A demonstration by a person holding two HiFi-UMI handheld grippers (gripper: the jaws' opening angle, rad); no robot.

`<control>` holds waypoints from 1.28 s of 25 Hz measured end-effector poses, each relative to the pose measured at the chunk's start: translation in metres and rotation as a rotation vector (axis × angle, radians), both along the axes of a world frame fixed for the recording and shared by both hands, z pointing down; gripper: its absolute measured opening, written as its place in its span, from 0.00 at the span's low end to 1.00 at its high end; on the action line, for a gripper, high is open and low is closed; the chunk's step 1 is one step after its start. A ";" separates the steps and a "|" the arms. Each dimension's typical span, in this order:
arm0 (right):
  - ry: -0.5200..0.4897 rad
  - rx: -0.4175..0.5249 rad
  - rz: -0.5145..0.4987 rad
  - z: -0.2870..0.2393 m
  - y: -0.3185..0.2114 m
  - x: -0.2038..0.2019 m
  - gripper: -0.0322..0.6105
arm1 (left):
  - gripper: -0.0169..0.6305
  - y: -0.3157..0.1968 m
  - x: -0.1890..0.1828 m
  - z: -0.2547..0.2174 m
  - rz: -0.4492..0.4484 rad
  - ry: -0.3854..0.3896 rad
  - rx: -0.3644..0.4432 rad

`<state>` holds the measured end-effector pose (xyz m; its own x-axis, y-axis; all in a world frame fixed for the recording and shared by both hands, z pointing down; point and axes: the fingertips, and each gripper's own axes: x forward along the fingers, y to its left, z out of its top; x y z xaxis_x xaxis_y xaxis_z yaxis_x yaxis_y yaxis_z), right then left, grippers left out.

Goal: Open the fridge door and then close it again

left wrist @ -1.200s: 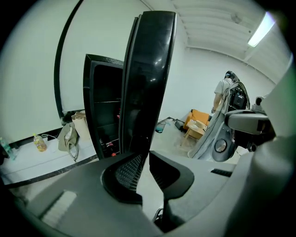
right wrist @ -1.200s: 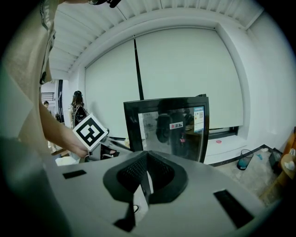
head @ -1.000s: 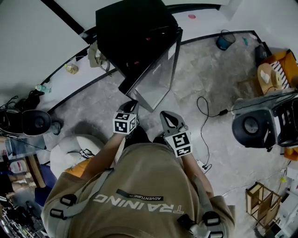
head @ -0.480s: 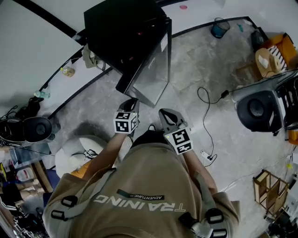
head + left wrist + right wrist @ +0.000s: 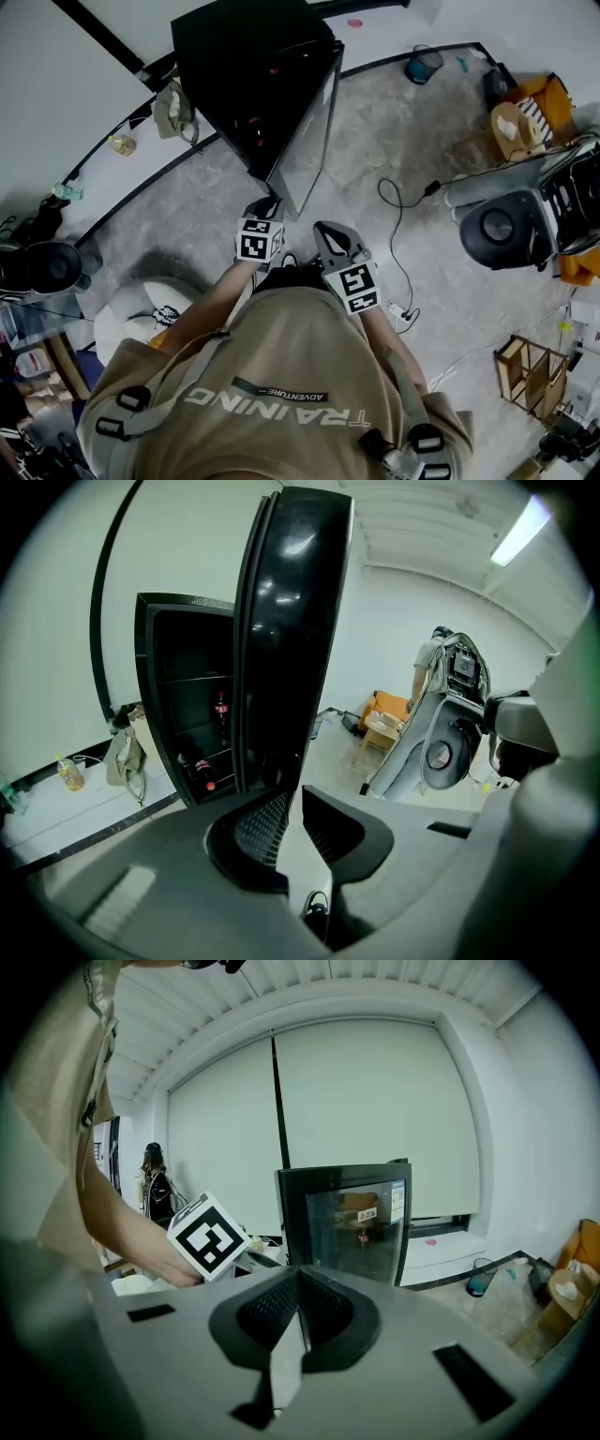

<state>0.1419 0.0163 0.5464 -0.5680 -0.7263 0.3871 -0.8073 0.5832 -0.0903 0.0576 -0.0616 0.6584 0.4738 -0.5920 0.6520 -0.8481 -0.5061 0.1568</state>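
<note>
Status: fridge (image 5: 248, 66) door (image 5: 309, 122) is open, swung out from the fridge front w/ the interior exposed, so the opening half looks done. Closing not yet done.
L gripper (image 5: 267, 204) sits at the door's free edge, on the side away from the fridge. Jaws slightly spread w/ nothing between them, and the door edge is just beyond the tips, contact unclear.
R gripper (image 5: 330, 234) hangs further out from the fridge, jaws pressed together and empty, aimed at the door glass.
Next, imo: push the door back to the fridge till it seats.
</note>
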 end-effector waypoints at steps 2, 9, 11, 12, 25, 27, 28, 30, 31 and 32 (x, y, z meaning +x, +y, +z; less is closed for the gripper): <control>0.018 0.000 0.029 -0.003 0.005 0.005 0.05 | 0.09 0.002 0.008 -0.001 -0.001 0.011 -0.002; 0.051 -0.016 0.104 0.002 0.029 0.031 0.05 | 0.09 0.016 0.039 -0.005 0.012 0.036 0.018; 0.049 -0.014 0.102 0.005 0.027 0.037 0.05 | 0.09 0.020 0.047 -0.004 0.024 0.033 0.016; 0.042 -0.011 0.101 0.005 0.025 0.040 0.05 | 0.09 0.022 0.052 -0.003 0.026 0.030 0.014; 0.008 0.036 -0.103 0.003 0.005 0.122 0.05 | 0.09 0.041 0.119 -0.005 -0.165 0.008 -0.007; 0.002 0.034 -0.118 0.005 0.003 0.140 0.05 | 0.09 0.043 0.131 -0.006 -0.192 0.006 -0.003; 0.000 0.032 -0.130 0.006 0.003 0.147 0.05 | 0.09 0.044 0.136 -0.006 -0.206 0.005 0.000; -0.004 0.031 -0.159 0.009 0.004 0.157 0.05 | 0.09 0.046 0.145 -0.007 -0.234 0.008 0.005; -0.003 0.032 -0.174 0.011 0.005 0.161 0.05 | 0.09 0.047 0.150 -0.007 -0.246 0.009 0.009; -0.002 0.033 -0.188 0.014 0.005 0.164 0.05 | 0.09 0.047 0.153 -0.006 -0.255 0.009 0.014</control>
